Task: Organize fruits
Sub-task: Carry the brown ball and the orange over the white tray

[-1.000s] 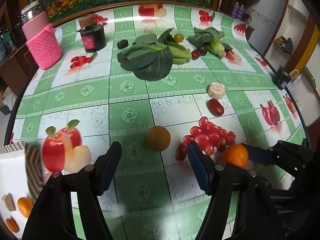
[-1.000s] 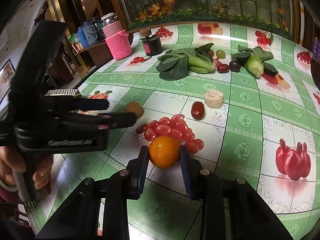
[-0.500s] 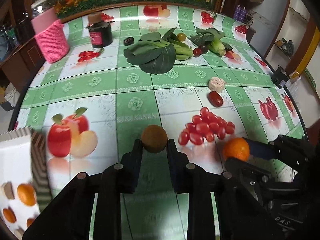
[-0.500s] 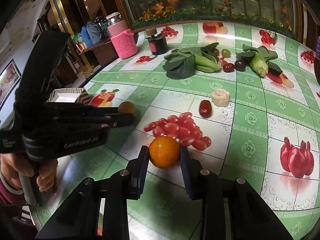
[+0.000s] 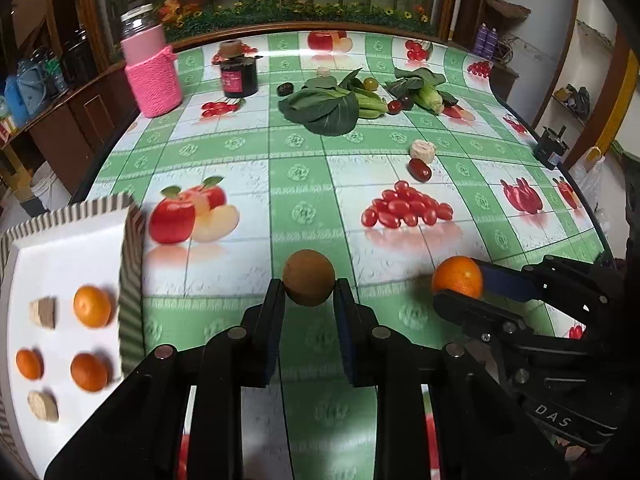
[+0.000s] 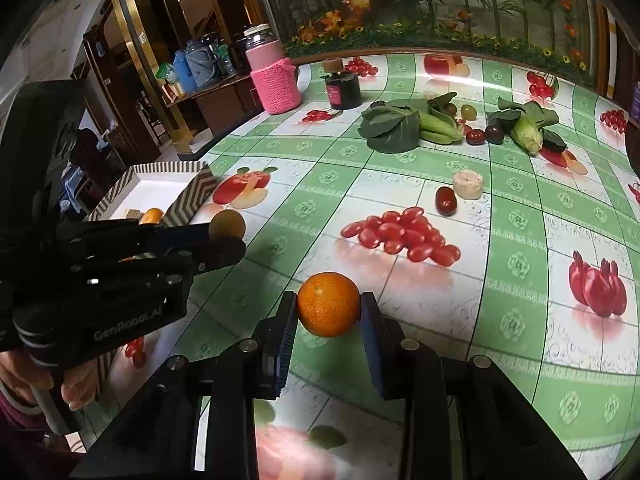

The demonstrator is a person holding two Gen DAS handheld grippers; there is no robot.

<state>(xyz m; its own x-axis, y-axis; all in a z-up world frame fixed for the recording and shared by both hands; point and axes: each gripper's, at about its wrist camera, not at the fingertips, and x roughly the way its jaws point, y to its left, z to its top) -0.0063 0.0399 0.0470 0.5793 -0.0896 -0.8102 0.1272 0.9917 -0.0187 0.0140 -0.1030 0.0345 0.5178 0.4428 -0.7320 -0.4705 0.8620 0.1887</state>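
My left gripper (image 5: 309, 292) is shut on a round brown fruit (image 5: 308, 277), held above the green-checked tablecloth; the same brown fruit (image 6: 227, 224) shows at its tips in the right wrist view. My right gripper (image 6: 329, 312) is shut on an orange (image 6: 328, 304), also lifted off the cloth, and that orange (image 5: 457, 276) appears to the right in the left wrist view. A white tray with a zigzag rim (image 5: 130, 272) lies at the left and holds several small oranges (image 5: 91, 306) and beige pieces (image 5: 43, 312).
On the cloth lie a dark red fruit (image 5: 419, 169), a pale cut chunk (image 5: 422, 149), leafy greens (image 5: 326, 106), corn (image 5: 428, 98), small dark fruits and a green grape. A pink knitted jar (image 5: 154, 80) and a dark jar (image 5: 239, 76) stand at the back. A hand (image 6: 76, 384) holds the left gripper.
The left gripper closed on the brown fruit, lifted it and moved left toward the tray, which now shows more. The right gripper, still holding the orange, drifted back and up.
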